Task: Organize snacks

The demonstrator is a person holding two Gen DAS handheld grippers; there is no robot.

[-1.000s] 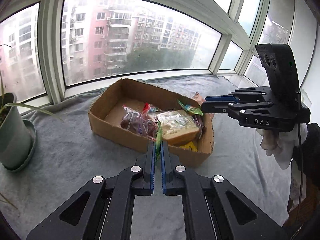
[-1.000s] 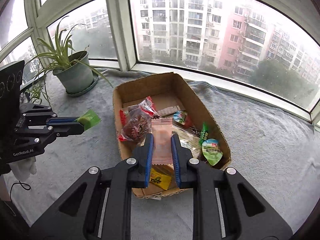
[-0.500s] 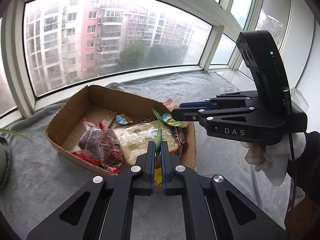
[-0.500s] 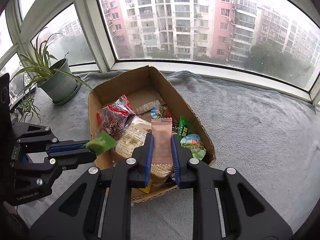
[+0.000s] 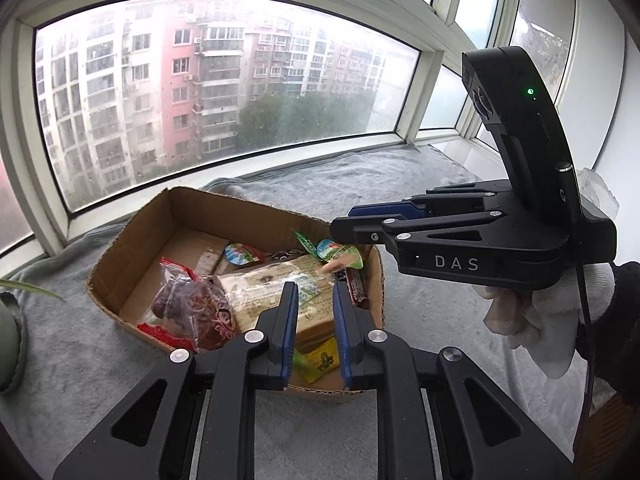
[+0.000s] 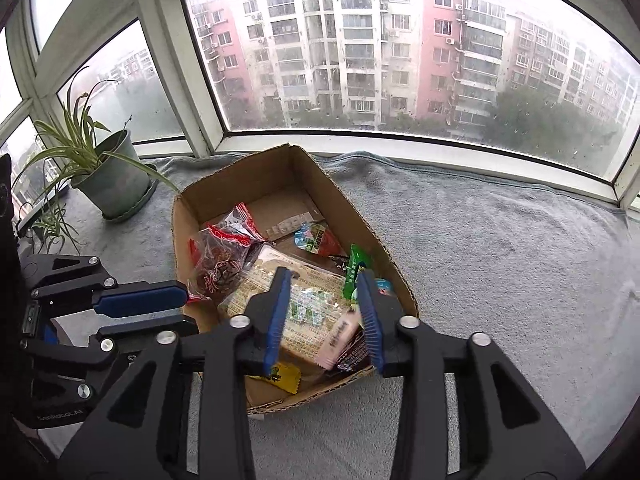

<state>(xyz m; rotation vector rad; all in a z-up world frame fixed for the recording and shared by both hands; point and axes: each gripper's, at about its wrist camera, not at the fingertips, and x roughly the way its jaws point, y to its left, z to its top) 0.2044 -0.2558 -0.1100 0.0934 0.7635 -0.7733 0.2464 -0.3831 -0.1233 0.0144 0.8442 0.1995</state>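
So there's one cardboard box [image 6: 276,184] sitting on the grey blanket [image 6: 500,248] by the window, and it's got a pile of snacks in it: one big tan cracker pack [image 6: 308,300] in the middle, one clear bag of red stuff [image 6: 224,256] at the left wall, one pink packet [image 6: 340,334] tilted near the front right corner, one yellow packet [image 6: 286,376] at the front wall, plus a couple of green ones along the right wall. Left gripper [image 5: 315,320] is spread open over the front edge, holding nothing. Right gripper [image 6: 323,312] is wide open too, nothing between the fingers. One potted plant [image 6: 112,178] sits at the blanket's far left corner
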